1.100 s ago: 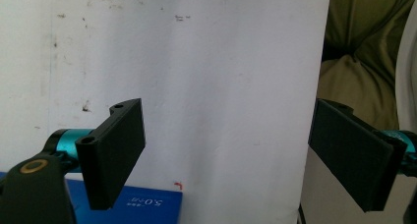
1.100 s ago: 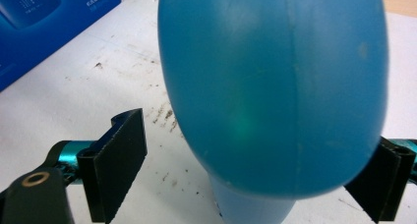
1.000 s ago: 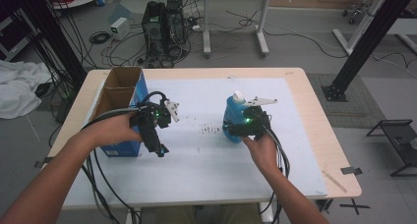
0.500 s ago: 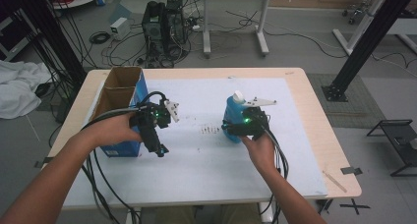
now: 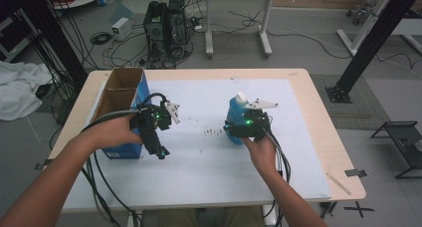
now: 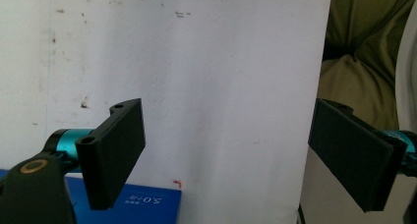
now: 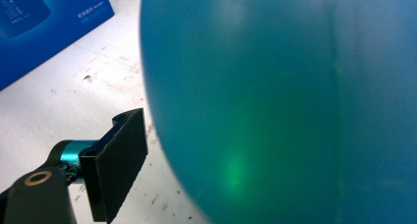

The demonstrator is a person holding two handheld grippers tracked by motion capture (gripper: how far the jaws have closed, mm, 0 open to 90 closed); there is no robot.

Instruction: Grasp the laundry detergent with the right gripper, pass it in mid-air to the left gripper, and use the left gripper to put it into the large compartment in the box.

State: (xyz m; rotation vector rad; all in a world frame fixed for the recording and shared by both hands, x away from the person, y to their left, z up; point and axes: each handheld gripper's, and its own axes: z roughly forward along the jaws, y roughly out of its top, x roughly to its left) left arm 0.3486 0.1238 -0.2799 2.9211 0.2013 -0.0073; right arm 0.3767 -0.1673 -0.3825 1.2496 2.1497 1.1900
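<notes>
High view: the blue bottle [image 5: 235, 118] with a white cap stands upright right of centre on the surface [image 5: 199, 157], the right tongs [image 5: 241, 123] pressed up to its near side. The left tongs [image 5: 158, 150] hang beside the blue box [image 5: 122, 105] at the left.

Left gripper view: the left tongs [image 6: 228, 155] are released, jaws wide apart over bare white sheet.

Right gripper view: the bottle [image 7: 295, 106] looms against the right tongs; one jaw shows beside it, so whether they clench I cannot tell. It looks smooth, probably slippery and liquid-heavy; grip the mid-body squarely.
</notes>
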